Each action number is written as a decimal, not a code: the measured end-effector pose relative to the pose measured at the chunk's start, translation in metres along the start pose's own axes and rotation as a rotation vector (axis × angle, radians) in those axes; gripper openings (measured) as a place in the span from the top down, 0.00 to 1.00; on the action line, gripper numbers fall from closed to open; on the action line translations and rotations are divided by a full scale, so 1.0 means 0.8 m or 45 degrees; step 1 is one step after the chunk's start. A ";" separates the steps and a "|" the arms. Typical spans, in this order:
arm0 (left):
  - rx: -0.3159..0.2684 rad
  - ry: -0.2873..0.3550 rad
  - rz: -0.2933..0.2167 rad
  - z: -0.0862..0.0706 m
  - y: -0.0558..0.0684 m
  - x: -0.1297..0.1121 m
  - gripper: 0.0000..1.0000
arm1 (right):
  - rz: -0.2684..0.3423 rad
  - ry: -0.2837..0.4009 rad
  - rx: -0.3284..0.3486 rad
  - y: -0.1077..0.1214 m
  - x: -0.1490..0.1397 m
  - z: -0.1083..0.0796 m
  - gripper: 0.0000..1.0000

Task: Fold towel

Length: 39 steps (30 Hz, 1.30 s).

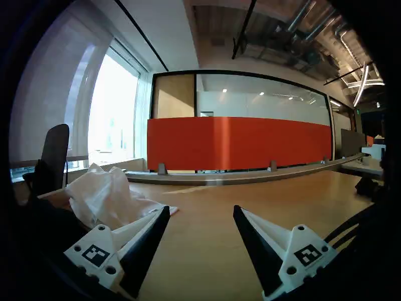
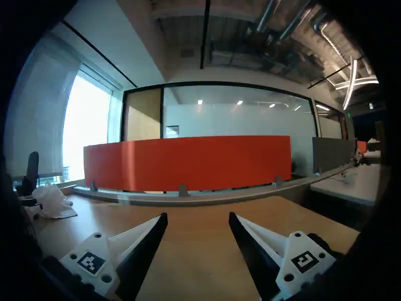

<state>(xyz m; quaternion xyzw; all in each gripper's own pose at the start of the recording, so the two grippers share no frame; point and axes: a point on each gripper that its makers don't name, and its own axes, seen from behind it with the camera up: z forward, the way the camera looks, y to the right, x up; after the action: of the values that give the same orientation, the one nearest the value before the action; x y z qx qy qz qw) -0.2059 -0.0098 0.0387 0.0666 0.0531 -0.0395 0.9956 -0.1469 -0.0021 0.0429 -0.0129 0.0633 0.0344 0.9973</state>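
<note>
Towel (image 1: 103,193) is seen crumpled at the lower left of the left gripper view, on the wooden table (image 1: 280,193). Left gripper (image 1: 201,207) and right gripper (image 2: 198,214) are held wide and empty, presumably readied for a first grasp.

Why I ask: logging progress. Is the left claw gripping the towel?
No, the left claw is open over bare table, the crumpled towel lying beside it.

Towel (image 1: 108,195) on table (image 1: 210,241), left
</note>
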 end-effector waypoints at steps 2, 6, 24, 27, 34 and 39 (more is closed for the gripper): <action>0.000 0.000 0.000 0.000 0.000 0.000 0.06 | 0.002 0.000 0.000 0.003 -0.007 0.000 0.05; 0.000 0.000 0.000 -0.001 0.000 0.000 0.06 | -0.004 -0.004 -0.009 0.012 -0.020 -0.001 0.05; 0.000 0.000 0.000 -0.001 -0.001 0.000 0.06 | -0.031 -0.030 -0.030 0.023 -0.066 -0.005 0.05; 0.000 0.000 0.000 -0.001 -0.001 0.000 0.06 | -0.024 -0.033 -0.028 0.023 -0.067 -0.006 0.05; 0.000 0.000 0.000 -0.001 0.000 0.000 0.06 | -0.023 -0.031 -0.006 0.017 -0.067 -0.007 0.05; 0.000 0.000 0.000 -0.001 0.000 0.000 0.06 | -0.037 -0.033 0.011 0.012 -0.068 -0.008 0.05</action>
<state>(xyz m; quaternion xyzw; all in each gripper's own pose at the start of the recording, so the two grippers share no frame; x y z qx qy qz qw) -0.2063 -0.0100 0.0381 0.0666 0.0530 -0.0394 0.9956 -0.2020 0.0039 0.0434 -0.0091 0.0502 0.0200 0.9985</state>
